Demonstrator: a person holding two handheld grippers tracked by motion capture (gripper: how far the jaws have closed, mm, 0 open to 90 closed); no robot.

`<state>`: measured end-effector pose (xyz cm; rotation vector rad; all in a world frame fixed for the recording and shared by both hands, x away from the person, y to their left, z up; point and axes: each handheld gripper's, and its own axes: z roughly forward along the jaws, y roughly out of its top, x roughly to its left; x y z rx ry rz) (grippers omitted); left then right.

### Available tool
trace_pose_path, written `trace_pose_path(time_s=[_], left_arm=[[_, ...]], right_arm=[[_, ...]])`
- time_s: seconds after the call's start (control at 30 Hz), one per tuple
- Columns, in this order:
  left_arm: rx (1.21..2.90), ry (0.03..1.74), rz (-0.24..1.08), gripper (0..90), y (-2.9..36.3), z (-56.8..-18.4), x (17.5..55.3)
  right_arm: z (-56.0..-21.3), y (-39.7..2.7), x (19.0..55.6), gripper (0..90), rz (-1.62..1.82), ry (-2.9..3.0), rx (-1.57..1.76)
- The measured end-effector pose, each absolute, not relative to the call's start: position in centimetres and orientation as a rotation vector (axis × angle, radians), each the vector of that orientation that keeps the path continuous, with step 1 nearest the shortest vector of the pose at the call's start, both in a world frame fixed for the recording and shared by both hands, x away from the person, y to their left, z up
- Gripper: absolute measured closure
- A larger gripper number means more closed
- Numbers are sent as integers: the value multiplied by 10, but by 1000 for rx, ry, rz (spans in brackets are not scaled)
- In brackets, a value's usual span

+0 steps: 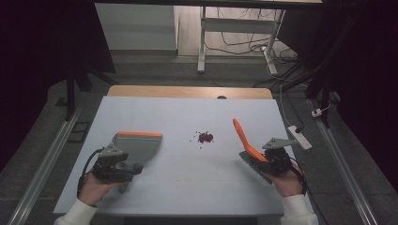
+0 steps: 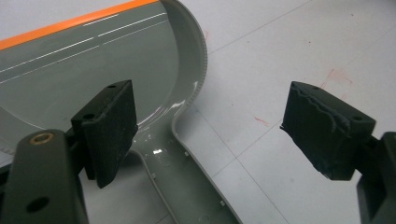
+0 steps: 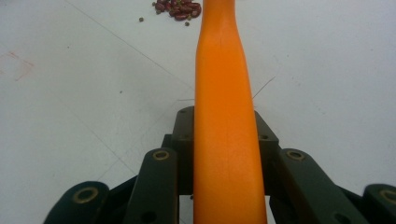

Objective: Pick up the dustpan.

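A grey dustpan [image 1: 141, 144] with an orange lip lies flat on the left of the white table [image 1: 197, 187]. My left gripper [image 1: 126, 162] hovers over its handle, open. In the left gripper view the jaws stand wide apart [image 2: 210, 116], and the dustpan [image 2: 93, 60] handle runs beside the left pad without being pressed. On the right, my right gripper [image 1: 271, 162] is shut on an orange brush [image 1: 242, 135]. The orange brush [image 3: 224, 70] handle points away from my right gripper [image 3: 224, 122] toward a small pile of red beans [image 1: 205, 137] [image 3: 177, 8] at mid-table.
A white power strip [image 1: 300, 137] lies at the table's right edge. A wooden strip [image 1: 187, 91] borders the far side. Beyond it stand white desk legs [image 1: 202, 42] with cables on the floor.
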<state>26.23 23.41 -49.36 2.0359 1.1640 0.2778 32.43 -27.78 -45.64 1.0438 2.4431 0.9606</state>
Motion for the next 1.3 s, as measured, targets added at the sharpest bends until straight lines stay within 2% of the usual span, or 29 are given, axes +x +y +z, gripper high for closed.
trace_pose_path(time_s=[0.97,1.1,1.3], left_arm=[[2026,1196,299,192,235,-486,261],[2046,1209,352,191,229,-479,260],[2038,1223,345,189,220,-466,263]], right_arm=[[-457,-277,325,705,953,2449,1068],[-456,-275,326,705,963,2448,1068],[-450,-279,326,706,959,2453,1058]])
